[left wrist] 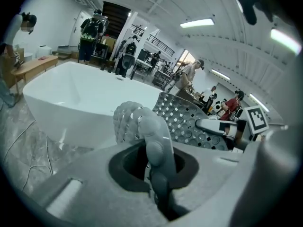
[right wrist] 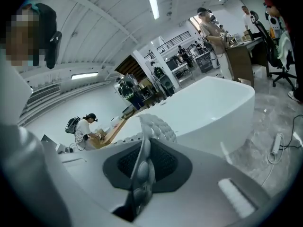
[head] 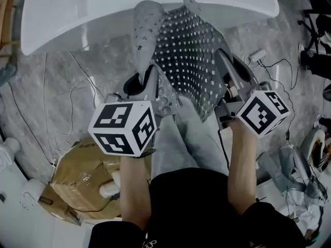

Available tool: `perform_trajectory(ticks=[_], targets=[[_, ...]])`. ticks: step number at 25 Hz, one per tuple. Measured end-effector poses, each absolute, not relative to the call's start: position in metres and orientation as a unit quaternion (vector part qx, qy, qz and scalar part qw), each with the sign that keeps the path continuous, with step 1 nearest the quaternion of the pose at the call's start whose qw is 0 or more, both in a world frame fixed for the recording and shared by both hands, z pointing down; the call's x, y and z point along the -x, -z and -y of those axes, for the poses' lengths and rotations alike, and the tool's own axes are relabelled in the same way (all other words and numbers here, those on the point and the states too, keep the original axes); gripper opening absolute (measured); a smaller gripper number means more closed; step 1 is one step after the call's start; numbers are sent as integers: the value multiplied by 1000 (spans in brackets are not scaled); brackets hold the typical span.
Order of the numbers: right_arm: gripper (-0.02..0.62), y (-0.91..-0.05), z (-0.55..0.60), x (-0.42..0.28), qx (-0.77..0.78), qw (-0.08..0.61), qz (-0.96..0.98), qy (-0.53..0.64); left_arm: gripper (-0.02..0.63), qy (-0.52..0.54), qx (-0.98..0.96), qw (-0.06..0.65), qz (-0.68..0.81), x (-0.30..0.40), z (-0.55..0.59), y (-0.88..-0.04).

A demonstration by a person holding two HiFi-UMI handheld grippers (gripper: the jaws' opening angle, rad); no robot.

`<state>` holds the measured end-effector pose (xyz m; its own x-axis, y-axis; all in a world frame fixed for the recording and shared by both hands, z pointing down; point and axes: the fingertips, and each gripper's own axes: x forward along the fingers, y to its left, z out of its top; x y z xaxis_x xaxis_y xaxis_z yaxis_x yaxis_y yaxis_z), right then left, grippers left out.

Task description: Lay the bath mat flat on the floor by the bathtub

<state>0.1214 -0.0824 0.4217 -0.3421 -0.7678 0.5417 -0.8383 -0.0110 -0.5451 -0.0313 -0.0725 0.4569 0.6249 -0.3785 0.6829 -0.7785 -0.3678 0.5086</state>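
Hanging between the two grippers, the grey rubber bath mat (head: 194, 61), dotted with small holes and suction bumps, is sagging in the air just in front of the white oval bathtub (head: 103, 9). In the head view its far edge is overlapping the tub's near rim; whether it is touching the tub cannot be told. The left gripper (head: 147, 79) is pinching one end of the mat, its jaws pressing together on a folded flap that is curling upward past them. The right gripper (head: 227, 66) is clamping the opposite end, its jaws pressing together on the mat's thin edge. Beneath, the grey marbled floor (head: 62, 87) is carrying thin white cables (head: 77, 81) towards its left side and a white power strip (head: 257, 56) towards its right. A brown cardboard box (head: 77, 174) is sitting by the person's pale grey trouser legs (head: 181, 138).
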Motion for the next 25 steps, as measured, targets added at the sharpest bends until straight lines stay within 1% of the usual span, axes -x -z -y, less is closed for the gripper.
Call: perform_trajectory(ticks=[3, 9, 16, 25], targets=[[25, -423, 78, -115, -561, 49, 698, -441, 23, -237, -778, 454, 364, 40, 71, -446], [25, -414, 82, -126, -544, 47, 698, -462, 23, -244, -764, 459, 382, 36, 80, -430], [25, -441, 81, -122, -527, 48, 692, -491, 23, -270, -737, 474, 400, 48, 74, -458], [25, -455, 78, -124, -485, 47, 702, -520, 21, -289, -723, 473, 412, 48, 70, -464]])
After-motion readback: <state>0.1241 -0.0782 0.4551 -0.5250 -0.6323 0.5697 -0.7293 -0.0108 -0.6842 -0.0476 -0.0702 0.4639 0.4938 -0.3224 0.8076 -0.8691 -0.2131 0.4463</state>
